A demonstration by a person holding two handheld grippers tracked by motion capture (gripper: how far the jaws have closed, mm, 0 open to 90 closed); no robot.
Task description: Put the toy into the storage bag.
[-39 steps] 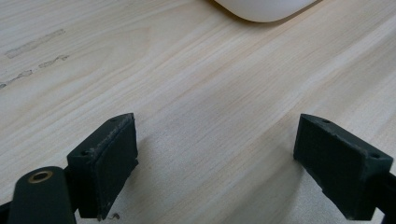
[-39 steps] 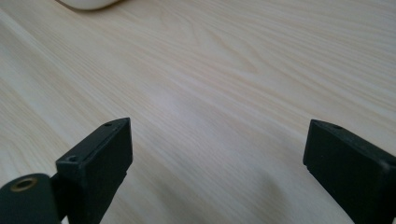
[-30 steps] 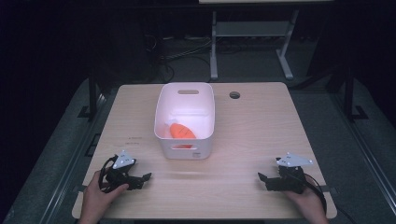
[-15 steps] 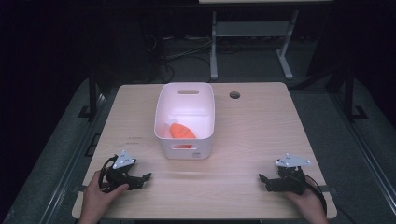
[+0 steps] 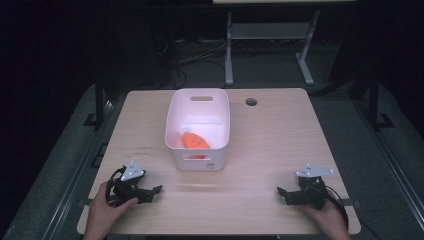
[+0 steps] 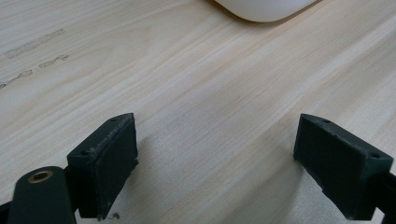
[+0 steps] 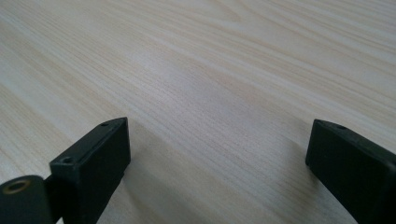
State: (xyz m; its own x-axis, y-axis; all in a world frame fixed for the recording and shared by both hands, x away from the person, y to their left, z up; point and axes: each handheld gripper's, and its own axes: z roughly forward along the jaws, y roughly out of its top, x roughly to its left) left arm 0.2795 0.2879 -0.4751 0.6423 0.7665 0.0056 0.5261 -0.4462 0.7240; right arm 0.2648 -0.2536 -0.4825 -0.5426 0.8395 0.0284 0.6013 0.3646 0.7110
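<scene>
White bin (image 5: 198,131) between both tools

The table (image 5: 260,150) is pale wood-grain, matt and smooth, its streaks plain in both gripper views. The white bin (image 5: 199,131) looks like smooth plastic with a soft sheen. The black jaw blocks of the left gripper (image 6: 217,163) are matt and slightly rough-edged.

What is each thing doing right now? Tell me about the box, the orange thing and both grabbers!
White bin: upright on the table, open top, no lid.
Orange object: lying inside the bin.
Left gripper: open, holding nothing, low over the table.
Right gripper: open, holding nothing, low over the table.
</scene>
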